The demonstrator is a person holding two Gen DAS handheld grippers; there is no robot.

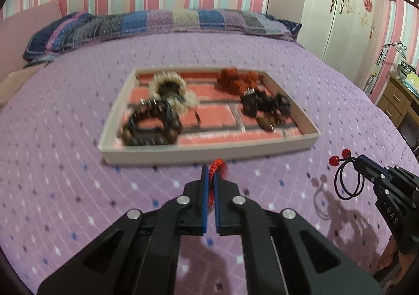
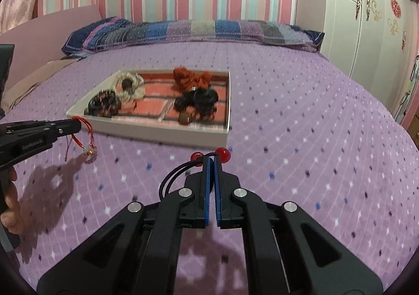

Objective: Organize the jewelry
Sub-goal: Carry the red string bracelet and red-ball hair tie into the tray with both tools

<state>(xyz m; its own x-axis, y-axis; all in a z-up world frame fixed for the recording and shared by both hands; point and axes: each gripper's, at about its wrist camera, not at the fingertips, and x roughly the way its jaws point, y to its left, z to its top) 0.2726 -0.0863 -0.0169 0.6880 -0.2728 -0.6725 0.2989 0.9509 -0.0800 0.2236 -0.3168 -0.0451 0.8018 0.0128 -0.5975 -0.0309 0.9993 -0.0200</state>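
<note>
Red cord bracelet (image 1: 219, 167) pinched in left gripper (image 1: 210, 174), before tray (image 1: 209, 157).

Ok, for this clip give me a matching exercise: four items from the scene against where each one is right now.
Items:
1. red cord bracelet
2. black hair tie with red beads
3. orange scrunchie
4. brown bead bracelet

Places:
A. tray, far right part
B. pinched in right gripper
C. tray, near left corner
D. pinched in left gripper

Pairs: 1-D, 2-B, 3-A, 4-C
</note>
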